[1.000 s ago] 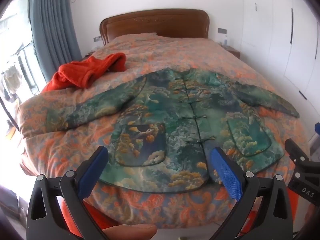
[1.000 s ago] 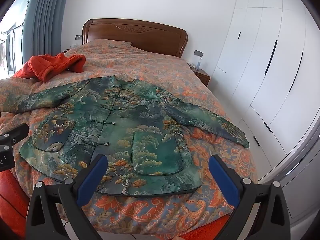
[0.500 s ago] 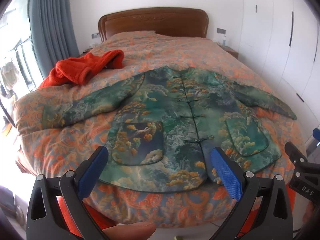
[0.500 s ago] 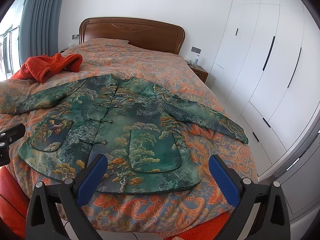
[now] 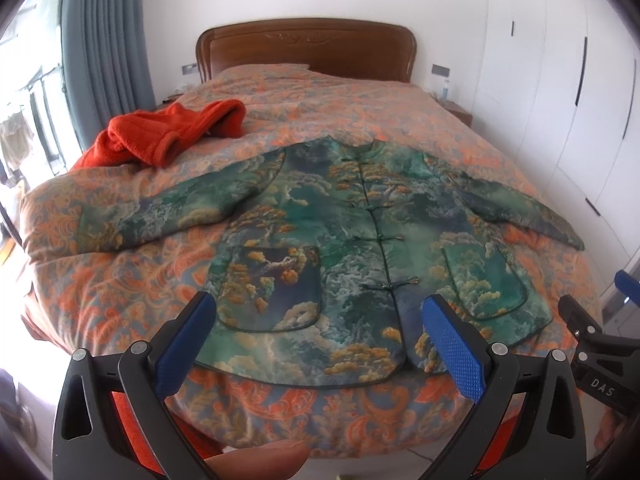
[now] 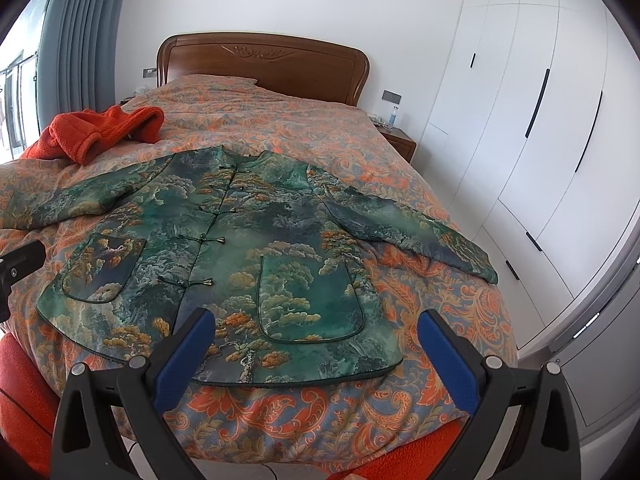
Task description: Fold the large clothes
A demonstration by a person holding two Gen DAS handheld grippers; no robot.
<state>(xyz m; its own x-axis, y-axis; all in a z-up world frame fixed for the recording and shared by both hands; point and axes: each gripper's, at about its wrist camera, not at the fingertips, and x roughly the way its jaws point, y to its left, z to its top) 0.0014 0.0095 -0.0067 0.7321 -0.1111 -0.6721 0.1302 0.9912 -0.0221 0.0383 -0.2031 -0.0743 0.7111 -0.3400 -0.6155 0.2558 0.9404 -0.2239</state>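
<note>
Both tools were held off the foot of the bed when I logged this. My left gripper [image 5: 320,344] had its blue pads spread wide apart, nothing between them; a fingertip [image 5: 256,460] showed at the bottom edge of that view. My right gripper [image 6: 316,354] was likewise spread wide and held nothing. Part of the right tool appeared at the right edge of the left camera.

Just beyond the pads lay the jacket [image 5: 344,256], green with a tree-and-cloud print, spread flat and face up on the bedspread [image 5: 132,292]. Its hem ran along the near edge of the bed, collar pointing toward the headboard [image 5: 308,48]. Front closed with knot buttons down the middle, two patch pockets visible. Both sleeves stretched out sideways and lay flat.

Farther back on the left, apart from the jacket, an orange garment [image 5: 168,136] sat in a crumpled heap. White wardrobe doors [image 6: 532,128] lined the right wall; grey curtain [image 5: 104,52] at far left.
</note>
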